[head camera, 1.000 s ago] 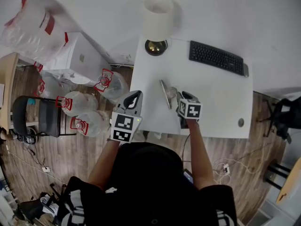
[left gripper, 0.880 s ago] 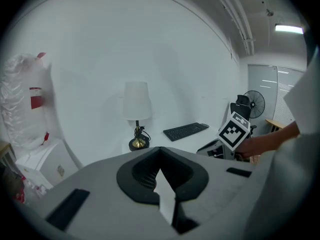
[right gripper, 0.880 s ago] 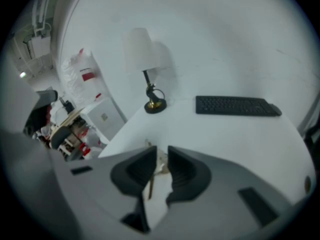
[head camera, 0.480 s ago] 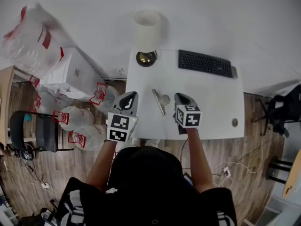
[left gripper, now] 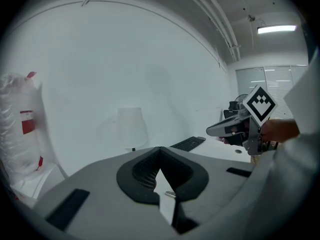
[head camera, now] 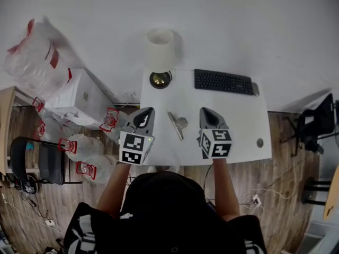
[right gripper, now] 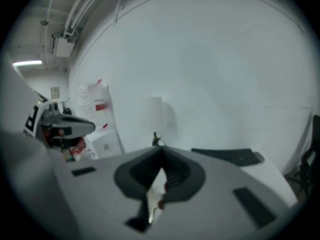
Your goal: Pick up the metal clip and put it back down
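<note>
The metal clip (head camera: 177, 125) lies flat on the white desk (head camera: 238, 115), in the lower middle of the desktop and near the centre of the head view; it sits between the two grippers and touches neither. The lamp (head camera: 160, 49) stands toward the upper left of the desk and the keyboard (head camera: 222, 82) along its upper right, both well apart from the clip.

The left gripper (head camera: 145, 112) hangs just left of the clip with its jaws clenched together on nothing; its own view shows the pads meeting at the tips and only wall and lamp beyond. The right gripper (head camera: 206, 113) hangs to the clip's right, its jaws closing tip to tip with nothing between them; so neither gripper holds the clip, and it looks as though it is resting where it belongs.

The clip looks like thin steel; I would expect it to be light, stiff and rather slippery, liable to skate on the smooth desk if nudged sideways. Its long straight bar runs diagonally, with what appear to be the looped handles bulging toward the right. The handles seem the better place to pinch, since they should stand a little proud of the desk; the flat bar gives the pads little to bite on. A firm, square squeeze would suit it; fragility is probably no concern.
</note>
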Demonstrator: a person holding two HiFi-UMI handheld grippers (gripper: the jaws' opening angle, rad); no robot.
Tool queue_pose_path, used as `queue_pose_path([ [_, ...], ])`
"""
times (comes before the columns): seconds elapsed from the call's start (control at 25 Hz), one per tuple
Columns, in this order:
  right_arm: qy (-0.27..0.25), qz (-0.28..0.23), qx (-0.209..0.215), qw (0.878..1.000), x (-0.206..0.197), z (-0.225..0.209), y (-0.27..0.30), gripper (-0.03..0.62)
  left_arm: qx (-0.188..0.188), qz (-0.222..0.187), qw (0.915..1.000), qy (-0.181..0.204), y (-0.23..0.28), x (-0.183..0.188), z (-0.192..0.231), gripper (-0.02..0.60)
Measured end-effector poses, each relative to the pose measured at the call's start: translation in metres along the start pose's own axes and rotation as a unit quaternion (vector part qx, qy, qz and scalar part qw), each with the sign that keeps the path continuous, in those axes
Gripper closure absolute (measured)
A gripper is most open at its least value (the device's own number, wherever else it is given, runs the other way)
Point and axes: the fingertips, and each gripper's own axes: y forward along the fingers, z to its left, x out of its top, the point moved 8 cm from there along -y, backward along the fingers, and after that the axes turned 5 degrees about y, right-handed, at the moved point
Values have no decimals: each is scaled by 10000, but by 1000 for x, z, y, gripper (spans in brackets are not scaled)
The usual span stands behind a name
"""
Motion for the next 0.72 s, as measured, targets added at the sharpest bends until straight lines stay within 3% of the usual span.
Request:
queue_pose_path([
  [0.32, -3, -716, 10, 9974, 42, 8, -34, 559, 22, -357, 9992, 171, -12, 26, 5, 557],
  [0.72, -290, -1193, -74, 9924, 68, 24, -57, 559, 61, -813, 9957, 446, -21, 63, 12, 557],
])
